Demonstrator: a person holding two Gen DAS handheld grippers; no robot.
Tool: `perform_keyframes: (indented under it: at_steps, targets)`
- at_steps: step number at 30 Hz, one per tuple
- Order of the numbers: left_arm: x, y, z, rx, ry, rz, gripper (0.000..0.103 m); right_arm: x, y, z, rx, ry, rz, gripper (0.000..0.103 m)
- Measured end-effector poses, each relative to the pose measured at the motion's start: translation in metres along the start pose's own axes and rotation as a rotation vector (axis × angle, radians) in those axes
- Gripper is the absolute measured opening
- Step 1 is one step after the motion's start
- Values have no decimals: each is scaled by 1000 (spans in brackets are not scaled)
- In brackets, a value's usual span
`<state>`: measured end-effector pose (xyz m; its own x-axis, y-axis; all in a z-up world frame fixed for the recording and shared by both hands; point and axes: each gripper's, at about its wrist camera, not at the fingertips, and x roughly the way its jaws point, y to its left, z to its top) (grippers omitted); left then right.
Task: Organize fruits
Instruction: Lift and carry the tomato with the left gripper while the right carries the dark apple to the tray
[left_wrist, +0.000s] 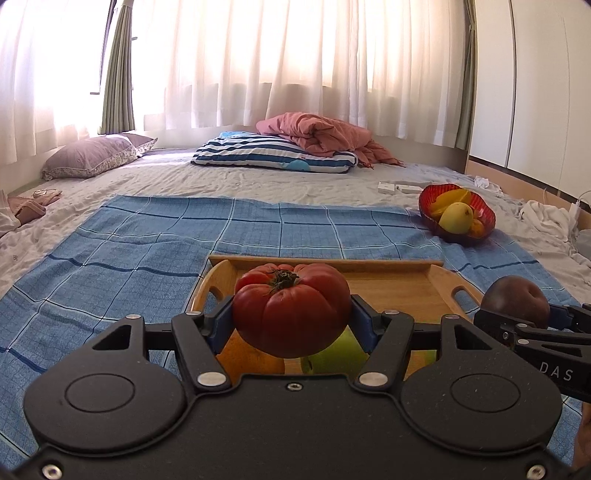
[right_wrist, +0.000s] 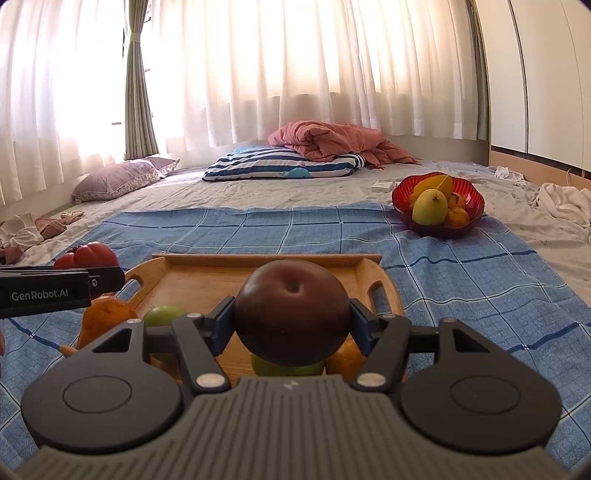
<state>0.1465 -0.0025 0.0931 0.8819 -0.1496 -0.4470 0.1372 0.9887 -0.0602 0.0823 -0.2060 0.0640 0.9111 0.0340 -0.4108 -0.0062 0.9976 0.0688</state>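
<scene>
My left gripper (left_wrist: 291, 317) is shut on a ribbed red tomato (left_wrist: 291, 310) and holds it above the near end of a wooden tray (left_wrist: 391, 286). My right gripper (right_wrist: 291, 321) is shut on a dark purple plum (right_wrist: 291, 310) above the same tray (right_wrist: 199, 275). An orange (left_wrist: 247, 356) and a green fruit (left_wrist: 336, 356) lie in the tray under the tomato. In the right wrist view a green fruit (right_wrist: 162, 314) and an orange (right_wrist: 105, 317) show at the tray's left. A red glass bowl (right_wrist: 469, 194) with yellow and orange fruit stands far right.
The tray sits on a blue checked cloth (left_wrist: 147, 243) spread over a bed. A striped pillow (left_wrist: 273, 155), a pink quilt (left_wrist: 325, 136) and a purple pillow (left_wrist: 88, 155) lie at the back. White boxes (left_wrist: 399, 189) and crumpled white cloth (left_wrist: 546, 214) lie at the right.
</scene>
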Motion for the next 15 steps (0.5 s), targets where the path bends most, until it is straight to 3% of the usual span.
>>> perform_keyframes:
  at_steps: [15]
  targets:
    - [42,23,27,-1,-8,-29,62,52,-32,29,33,48,-12,66]
